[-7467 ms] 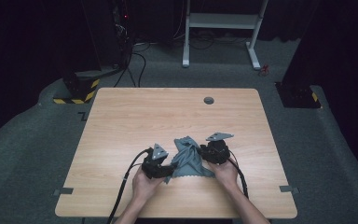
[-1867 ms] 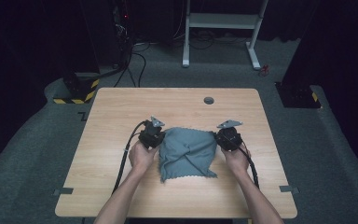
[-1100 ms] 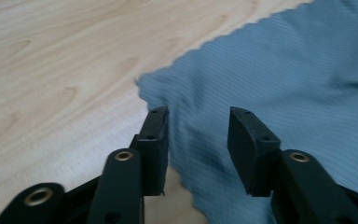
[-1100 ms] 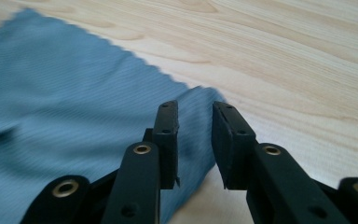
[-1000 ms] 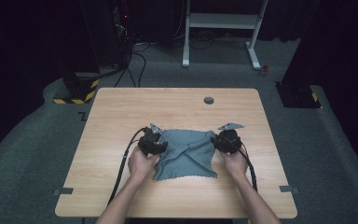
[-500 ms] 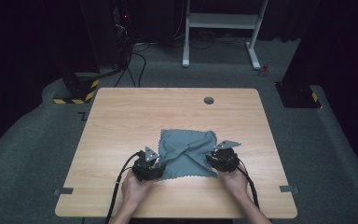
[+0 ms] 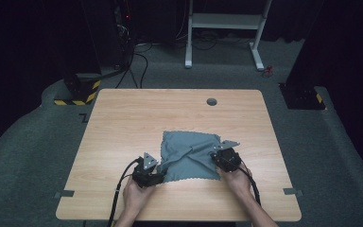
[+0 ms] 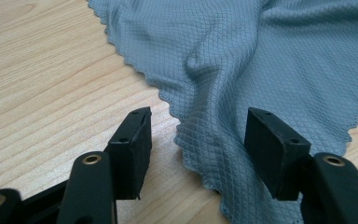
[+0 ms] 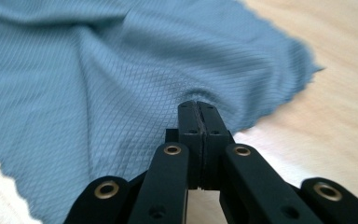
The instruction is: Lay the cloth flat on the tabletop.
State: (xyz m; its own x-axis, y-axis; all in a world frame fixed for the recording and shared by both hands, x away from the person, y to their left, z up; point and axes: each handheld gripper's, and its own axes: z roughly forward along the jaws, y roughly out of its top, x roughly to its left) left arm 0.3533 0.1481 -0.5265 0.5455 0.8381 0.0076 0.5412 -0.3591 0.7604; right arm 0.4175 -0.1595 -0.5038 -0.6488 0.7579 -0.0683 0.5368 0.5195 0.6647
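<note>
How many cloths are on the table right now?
1. A single grey-blue waffle-weave cloth lies on the wooden table, toward the near edge, between the left gripper and the right gripper. Nothing suggests a second one beneath it.

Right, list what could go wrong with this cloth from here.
1. The left tongs stand open around the cloth corner; they have just been opening. If the hand moves off now, that corner stays behind.
2. The right tongs are shut at a pucker in the cloth, so a one-sided pull would likely bunch it.
3. Ridges run across the cloth's middle; a fold made now could trap them.
</note>
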